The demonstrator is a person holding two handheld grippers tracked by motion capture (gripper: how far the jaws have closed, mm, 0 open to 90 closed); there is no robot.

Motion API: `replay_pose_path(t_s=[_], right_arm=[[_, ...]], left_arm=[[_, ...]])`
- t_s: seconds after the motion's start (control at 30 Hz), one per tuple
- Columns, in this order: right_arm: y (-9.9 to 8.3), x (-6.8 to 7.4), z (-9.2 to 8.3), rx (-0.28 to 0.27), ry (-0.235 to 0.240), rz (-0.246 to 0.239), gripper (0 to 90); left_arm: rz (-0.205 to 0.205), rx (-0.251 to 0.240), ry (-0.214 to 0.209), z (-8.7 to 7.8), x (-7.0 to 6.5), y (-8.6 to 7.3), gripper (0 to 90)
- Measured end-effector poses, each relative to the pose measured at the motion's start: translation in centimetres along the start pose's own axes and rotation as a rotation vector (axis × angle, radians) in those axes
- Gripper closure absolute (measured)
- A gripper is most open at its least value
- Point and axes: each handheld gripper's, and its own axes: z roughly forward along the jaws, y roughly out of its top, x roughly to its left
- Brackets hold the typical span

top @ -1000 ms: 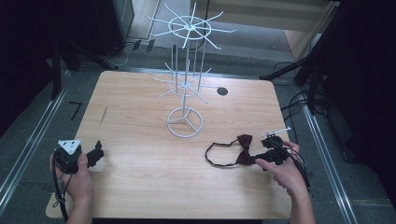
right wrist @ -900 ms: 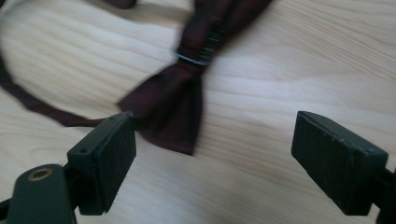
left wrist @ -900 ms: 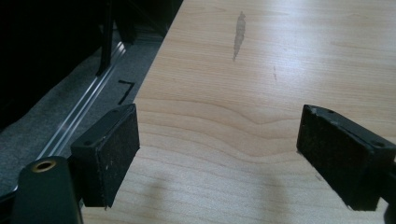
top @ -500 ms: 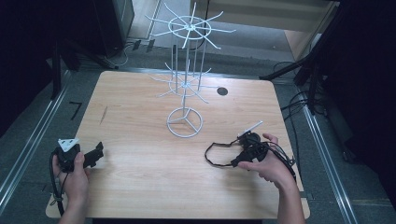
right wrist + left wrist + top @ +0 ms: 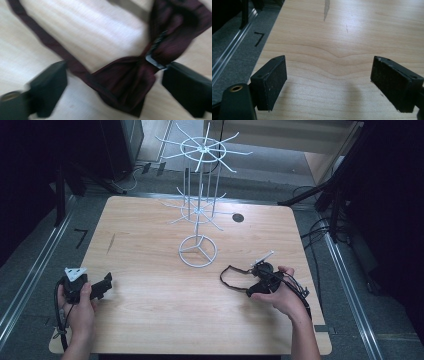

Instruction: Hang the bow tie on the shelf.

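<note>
The dark red bow tie (image 5: 130, 82) lies flat on the right part of the wooden table (image 5: 150, 265), its strap looping toward the white wire rack (image 5: 198, 220). The right gripper (image 5: 115, 90) hovers over it, fingers wide on either side of the bow. The left gripper (image 5: 329, 82) rests near the table's left edge, fingers wide and holding nothing.

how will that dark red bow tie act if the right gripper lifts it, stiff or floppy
Probably floppy: the bow tie is soft folded fabric lying flat on the table, so its wings would likely droop. Its thin strap curls loosely away and would likely dangle and trail. It looks light, so the open right gripper straddling it should lift it easily.
</note>
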Motion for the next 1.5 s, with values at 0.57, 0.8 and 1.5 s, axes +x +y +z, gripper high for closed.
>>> replay_pose_path(t_s=[0.57, 0.8, 1.5], right_arm=[[-0.3, -1.2, -0.3, -0.038, 0.023, 0.133, 76.7], [-0.3, -1.4, -0.2, -0.063, 0.019, 0.135, 79.0], [0.0, -0.8, -3.2, -0.443, 0.005, 0.222, 78.8]], left_arm=[[-0.002, 0.006, -0.007, 0.0, 0.1, 0.0, 14.6], [-0.003, 0.007, -0.006, 0.0, 0.1, 0.0, 14.6], [0.013, -0.037, 0.044, -0.1, -0.3, 0.0, 14.0]])
